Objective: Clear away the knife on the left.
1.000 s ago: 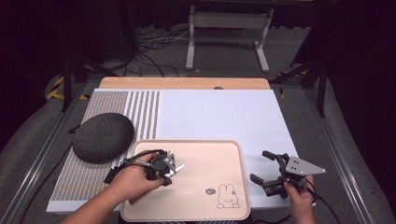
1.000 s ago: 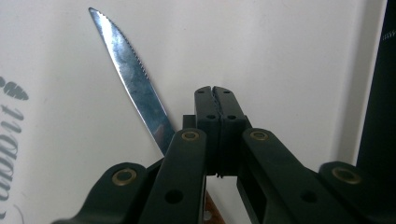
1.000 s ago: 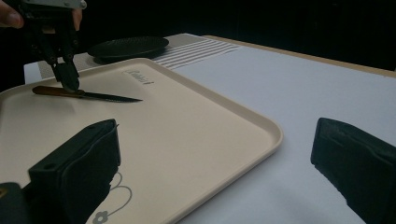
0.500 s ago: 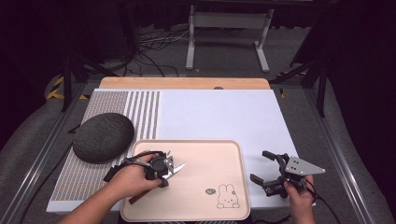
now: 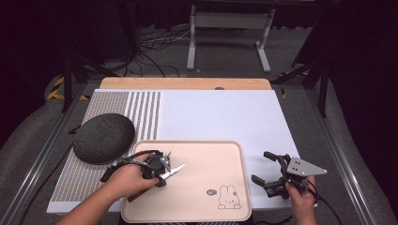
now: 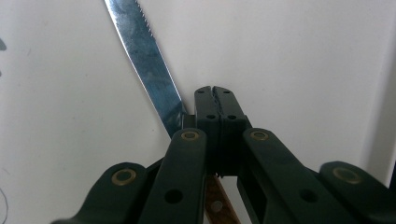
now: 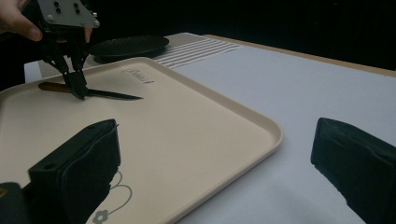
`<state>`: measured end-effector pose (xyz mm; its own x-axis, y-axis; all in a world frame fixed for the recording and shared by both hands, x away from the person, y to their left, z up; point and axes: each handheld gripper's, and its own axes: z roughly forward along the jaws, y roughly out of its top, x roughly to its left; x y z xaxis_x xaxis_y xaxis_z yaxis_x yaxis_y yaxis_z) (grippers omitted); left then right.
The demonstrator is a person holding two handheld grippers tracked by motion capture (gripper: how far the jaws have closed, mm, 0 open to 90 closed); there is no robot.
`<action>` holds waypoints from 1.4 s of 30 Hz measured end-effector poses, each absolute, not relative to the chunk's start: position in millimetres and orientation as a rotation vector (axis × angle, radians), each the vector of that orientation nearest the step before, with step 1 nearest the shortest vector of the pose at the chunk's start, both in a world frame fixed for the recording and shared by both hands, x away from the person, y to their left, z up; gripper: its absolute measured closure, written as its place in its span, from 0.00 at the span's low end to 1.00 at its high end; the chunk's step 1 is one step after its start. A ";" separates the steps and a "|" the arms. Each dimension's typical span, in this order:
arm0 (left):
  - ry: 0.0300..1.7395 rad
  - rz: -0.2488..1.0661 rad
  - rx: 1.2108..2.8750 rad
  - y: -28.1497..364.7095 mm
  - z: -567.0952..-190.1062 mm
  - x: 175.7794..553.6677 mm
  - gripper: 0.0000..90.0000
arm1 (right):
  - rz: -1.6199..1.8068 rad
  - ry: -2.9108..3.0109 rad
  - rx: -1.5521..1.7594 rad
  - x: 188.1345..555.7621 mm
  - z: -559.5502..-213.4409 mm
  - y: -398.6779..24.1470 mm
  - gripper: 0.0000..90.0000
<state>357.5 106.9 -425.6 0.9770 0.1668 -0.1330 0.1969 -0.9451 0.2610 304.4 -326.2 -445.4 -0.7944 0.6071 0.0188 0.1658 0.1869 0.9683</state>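
Gripping a knife (image 5: 172, 171) over the beige tray (image 5: 225, 154) with our left hand-held gripper (image 5: 160, 167).

We see the left jaws pressed together on the knife where its serrated blade meets the brown handle, the knife lying on the tray's left part with the blade pointing toward the tray's middle. Our right hand-held gripper (image 5: 268, 171) sits on the white counter (image 5: 220, 112) just right of the tray, jaws spread wide and empty. A dark round pad (image 5: 103, 137) lies left of the tray.

Left claw (image 5: 162, 169) clamped, right claw (image 5: 265, 168) agape
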 end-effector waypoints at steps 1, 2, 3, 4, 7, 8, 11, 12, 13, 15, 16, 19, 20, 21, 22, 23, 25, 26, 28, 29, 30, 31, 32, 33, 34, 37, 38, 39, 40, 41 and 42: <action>0.275 -0.158 2.846 107.4 -425.6 357.7 1.00 | 1.638 2.100 0.729 304.4 -445.3 -326.1 0.02; 0.278 -0.154 2.846 108.2 -425.6 358.3 1.00 | 1.638 2.100 0.728 304.4 -445.3 -326.0 0.02; 0.286 -0.152 2.846 108.7 -425.5 358.6 1.00 | 1.637 2.101 0.727 304.4 -445.4 -325.9 0.02; 0.289 -0.149 2.843 108.9 -425.6 359.2 1.00 | 1.636 2.102 0.728 304.4 -445.4 -325.8 0.02; 0.300 -0.148 2.836 109.1 -425.7 361.5 1.00 | 1.636 2.102 0.728 304.5 -445.5 -325.7 0.02; 0.300 -0.148 2.836 109.1 -425.7 361.5 1.00 | 1.636 2.102 0.728 304.5 -445.5 -325.7 0.02; 0.310 -0.138 2.831 109.1 -425.7 363.8 1.00 | 1.637 2.102 0.727 304.4 -445.5 -326.1 0.02; 0.310 -0.131 2.835 109.5 -425.5 364.6 1.00 | 1.638 2.100 0.727 304.5 -445.4 -326.2 0.02; 0.316 -0.125 2.837 109.7 -425.3 364.4 1.00 | 1.642 2.099 0.728 304.5 -445.4 -326.3 0.02; 0.319 -0.117 2.842 110.9 -425.1 364.7 1.00 | 1.640 2.100 0.727 304.3 -445.3 -326.5 0.02; 0.327 -0.115 2.838 112.3 -425.3 364.7 1.00 | 1.641 2.100 0.726 304.3 -445.4 -326.4 0.02; 0.348 -0.115 2.834 114.7 -425.4 364.5 1.00 | 1.640 2.100 0.729 304.2 -445.4 -326.6 0.02; 0.348 -0.115 2.834 114.7 -425.4 364.5 1.00 | 1.640 2.100 0.729 304.2 -445.4 -326.6 0.02; 0.358 -0.110 2.829 116.2 -425.6 364.7 1.00 | 1.640 2.100 0.729 304.2 -445.4 -326.6 0.02; 0.362 -0.109 2.828 117.0 -425.6 365.0 1.00 | 1.641 2.101 0.727 304.4 -445.5 -326.4 0.02; 0.360 -0.107 2.829 117.6 -425.6 365.4 1.00 | 1.637 2.102 0.727 304.4 -445.6 -326.2 0.02; 0.373 -0.091 2.833 119.0 -425.2 365.6 1.00 | 1.637 2.104 0.727 304.4 -445.6 -325.8 0.02; 0.376 -0.096 2.829 119.9 -425.3 366.2 1.00 | 1.636 2.105 0.727 304.5 -445.8 -325.7 0.02; 0.392 -0.093 2.823 121.8 -425.5 367.2 1.00 | 1.636 2.105 0.728 304.5 -445.9 -325.6 0.02; 0.399 -0.089 2.822 122.6 -425.5 367.7 1.00 | 1.635 2.105 0.728 304.6 -445.9 -325.6 0.02; 0.406 -0.087 2.821 123.5 -425.4 368.2 1.00 | 1.637 2.105 0.728 304.5 -445.9 -325.5 0.02; 0.412 -0.086 2.818 124.2 -425.4 368.4 1.00 | 1.636 2.106 0.728 304.5 -445.9 -325.5 0.02; 0.417 -0.084 2.817 124.7 -425.3 368.5 1.00 | 1.636 2.106 0.728 304.5 -446.0 -325.6 0.02; 0.422 -0.077 2.817 125.2 -424.9 368.6 1.00 | 1.637 2.105 0.729 304.6 -446.1 -325.6 0.02; 0.422 -0.077 2.817 125.2 -424.9 368.6 1.00 | 1.638 2.105 0.730 304.6 -446.1 -325.7 0.02; 0.440 -0.065 2.811 125.9 -423.4 370.6 1.00 | 1.637 2.107 0.728 304.6 -446.1 -325.4 0.02; 0.449 -0.063 2.807 126.1 -423.2 371.3 1.00 | 1.637 2.106 0.727 304.6 -446.1 -325.5 0.02; 0.452 -0.057 2.809 126.3 -422.8 372.1 1.00 | 1.639 2.104 0.728 304.5 -446.0 -325.6 0.02; 0.452 -0.057 2.809 126.3 -422.8 372.1 1.00 | 1.639 2.103 0.729 304.5 -445.9 -325.8 0.02; 0.458 -0.054 2.811 126.9 -422.7 373.1 1.00 | 1.641 2.103 0.729 304.6 -445.9 -325.9 0.02; 0.462 -0.053 2.813 127.4 -422.8 373.5 1.00 | 1.641 2.102 0.729 304.6 -445.9 -326.0 0.02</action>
